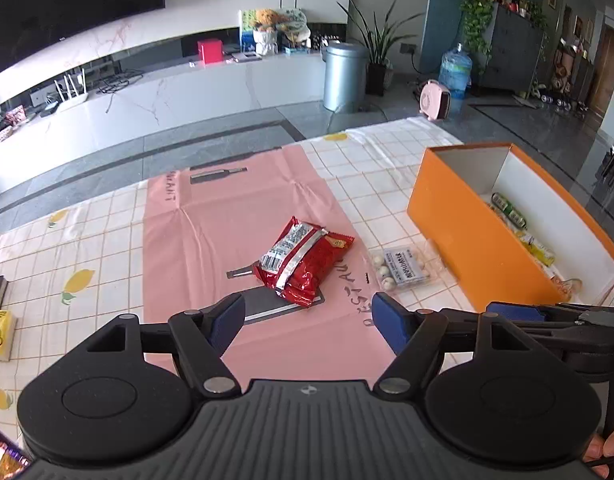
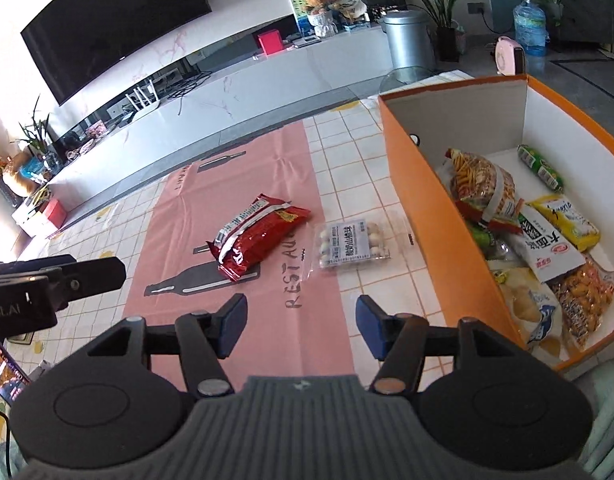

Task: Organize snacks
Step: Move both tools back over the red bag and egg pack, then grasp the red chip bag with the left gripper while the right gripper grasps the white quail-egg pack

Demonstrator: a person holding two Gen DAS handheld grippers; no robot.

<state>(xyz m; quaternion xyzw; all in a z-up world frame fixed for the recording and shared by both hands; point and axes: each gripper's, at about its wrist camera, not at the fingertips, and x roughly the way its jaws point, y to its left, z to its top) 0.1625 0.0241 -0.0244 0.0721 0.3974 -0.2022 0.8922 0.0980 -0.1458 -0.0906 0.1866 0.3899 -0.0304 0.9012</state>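
We have most of the snacks already lying in the orange box [image 2: 419,184]: noodle packs, a green pack, yellow packs, peanuts. Two remain on the table just beside it: the red snack bag [image 1: 303,260] on the pink mat [image 1: 211,232] and the clear tray of white balls [image 2: 353,242]. Our left gripper [image 1: 307,320] and right gripper [image 2: 299,326] hang released, grasping nothing.

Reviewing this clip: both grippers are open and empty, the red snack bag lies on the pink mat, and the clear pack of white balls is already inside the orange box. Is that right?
Not quite. The clear pack of white balls is not in the orange box; it lies on the checked cloth between the red snack bag and the box, as the right wrist view shows. The rest stands: the left gripper and right gripper are open and empty, and the bag is on the pink mat.
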